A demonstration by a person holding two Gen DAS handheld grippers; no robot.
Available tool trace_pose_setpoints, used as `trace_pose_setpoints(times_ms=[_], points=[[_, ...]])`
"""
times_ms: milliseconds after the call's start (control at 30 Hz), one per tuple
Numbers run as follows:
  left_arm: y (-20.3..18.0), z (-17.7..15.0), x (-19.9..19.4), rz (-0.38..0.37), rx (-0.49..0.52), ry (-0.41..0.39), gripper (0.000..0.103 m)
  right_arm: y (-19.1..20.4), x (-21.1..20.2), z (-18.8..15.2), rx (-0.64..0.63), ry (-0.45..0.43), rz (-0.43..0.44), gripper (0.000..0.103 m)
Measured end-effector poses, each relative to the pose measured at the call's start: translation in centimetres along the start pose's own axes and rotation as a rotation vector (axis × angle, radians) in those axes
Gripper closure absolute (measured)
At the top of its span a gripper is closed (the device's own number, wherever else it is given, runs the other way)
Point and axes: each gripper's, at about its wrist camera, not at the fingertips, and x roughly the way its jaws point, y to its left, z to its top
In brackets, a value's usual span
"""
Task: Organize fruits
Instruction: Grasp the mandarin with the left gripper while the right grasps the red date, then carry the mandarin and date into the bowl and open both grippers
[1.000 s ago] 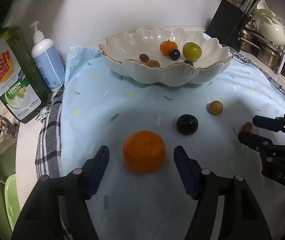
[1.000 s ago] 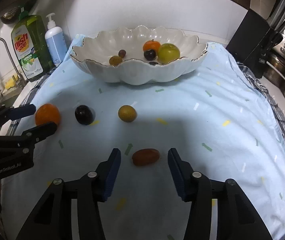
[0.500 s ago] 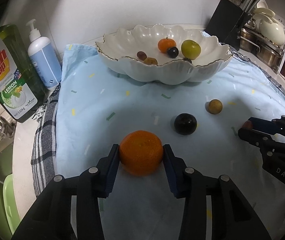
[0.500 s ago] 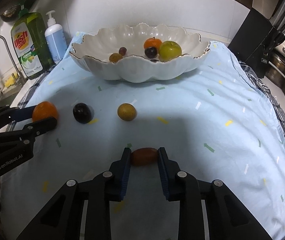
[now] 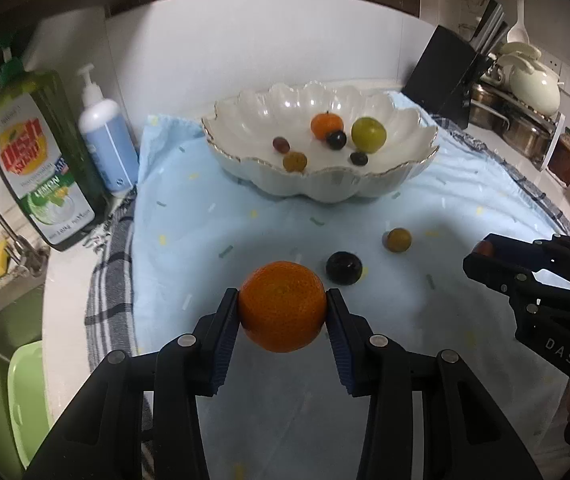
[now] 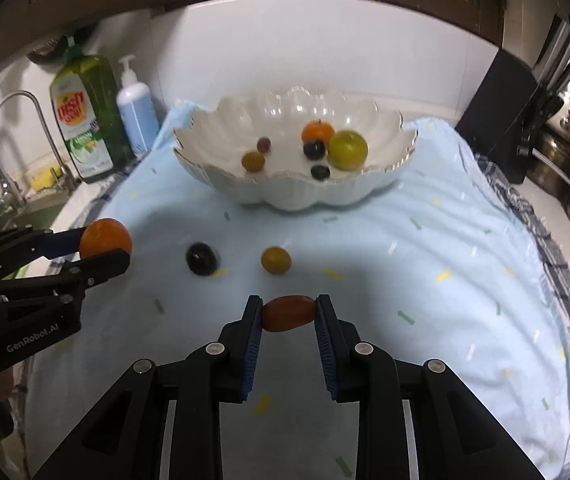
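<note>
"Dish soap" and "LEMON" are printed on the green bottle's label (image 5: 41, 176). "DAS" is seen on the right gripper (image 5: 481, 258), side wall. "GenRobot.AI" is written on the left gripper (image 6: 103, 250), side wall.

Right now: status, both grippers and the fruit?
Left gripper shut on orange. Right gripper shut on small reddish fruit. Dark plum and yellow-brown fruit loose on cloth. Path to bowl open.
</note>
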Motion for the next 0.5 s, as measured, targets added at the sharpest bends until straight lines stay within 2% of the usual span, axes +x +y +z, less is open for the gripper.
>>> trace_pose_setpoints(times_ms=[500], points=[[-1.6,1.7,-5.4,0.049,-0.007,-0.134,0.061,-0.9,-4.6,1.9,-0.012,-0.131,0.047,0.075]])
